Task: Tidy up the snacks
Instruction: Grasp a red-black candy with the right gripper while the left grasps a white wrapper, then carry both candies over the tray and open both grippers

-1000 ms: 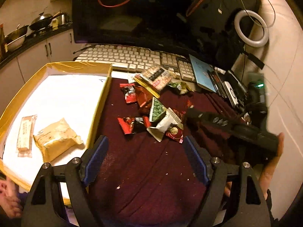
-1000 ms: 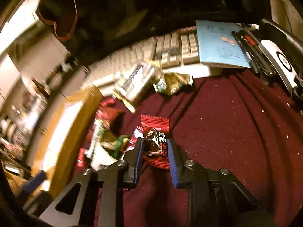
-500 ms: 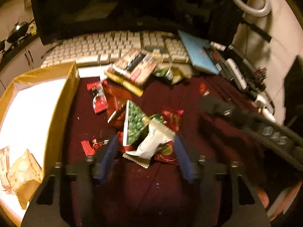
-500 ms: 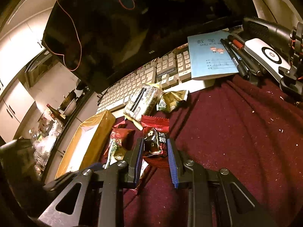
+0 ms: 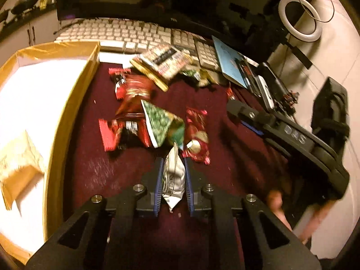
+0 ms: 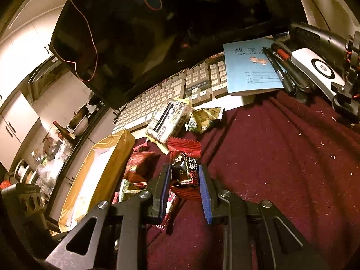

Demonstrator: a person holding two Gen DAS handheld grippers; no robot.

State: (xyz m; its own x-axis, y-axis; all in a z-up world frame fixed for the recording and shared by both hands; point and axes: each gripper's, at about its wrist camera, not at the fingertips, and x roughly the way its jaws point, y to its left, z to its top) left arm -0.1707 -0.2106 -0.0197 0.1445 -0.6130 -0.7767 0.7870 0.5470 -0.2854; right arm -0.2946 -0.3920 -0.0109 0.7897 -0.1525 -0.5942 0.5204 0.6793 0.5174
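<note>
My left gripper (image 5: 172, 168) is shut on a white and silver snack packet (image 5: 173, 178), just above the dark red cloth (image 5: 126, 202). Ahead of it lies a pile of snacks: a green pea packet (image 5: 160, 123), red packets (image 5: 132, 90) and a red candy (image 5: 198, 135). A gold-rimmed white box (image 5: 74, 99) at the left holds a tan packet (image 5: 16, 168). My right gripper (image 6: 184, 175) is shut on a red and black candy packet (image 6: 185, 168), held above the cloth. It also shows at the right in the left wrist view (image 5: 281, 132). The box (image 6: 108, 168) lies to its left.
A white keyboard (image 5: 135, 36) and a dark monitor (image 6: 135, 33) stand at the back. A barcode snack pack (image 6: 167, 119) and a gold-green packet (image 6: 204, 119) lie by the keyboard. A blue notebook (image 6: 249, 67), pens (image 6: 283, 67) and gadgets lie at the right.
My left gripper has moved forward to the snack pile and closed on the white and silver packet. My right gripper keeps its candy packet and has lifted slightly.
</note>
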